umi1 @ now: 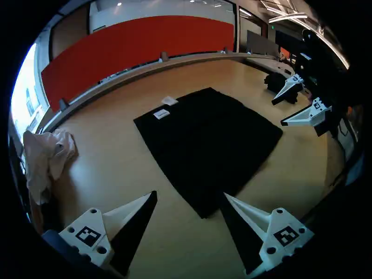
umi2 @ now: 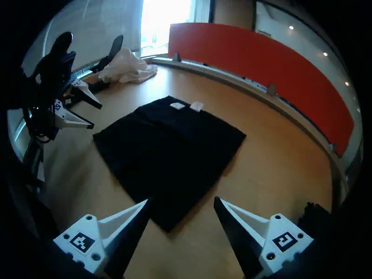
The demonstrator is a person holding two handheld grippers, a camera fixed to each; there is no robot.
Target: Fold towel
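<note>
A black towel [umi1: 209, 144] lies flat on the wooden table [umi1: 116, 167], with two white labels [umi1: 162, 113] at its far edge. In the left gripper view my left gripper [umi1: 188, 200] is open just short of the towel's near corner, nothing between its fingers. The right gripper [umi1: 290, 109] shows farther off at the towel's right side, open. In the right gripper view the same towel [umi2: 167, 149] spreads ahead, and my right gripper [umi2: 181, 204] is open above its near corner. The left gripper [umi2: 86, 111] hovers open at the towel's left side.
A crumpled pale cloth [umi1: 46, 156] lies at the table's left edge, seen also as cloth [umi2: 128, 67] at the far side. A red partition [umi1: 139, 46] runs behind the table. A dark object [umi1: 279, 83] rests near the far right edge.
</note>
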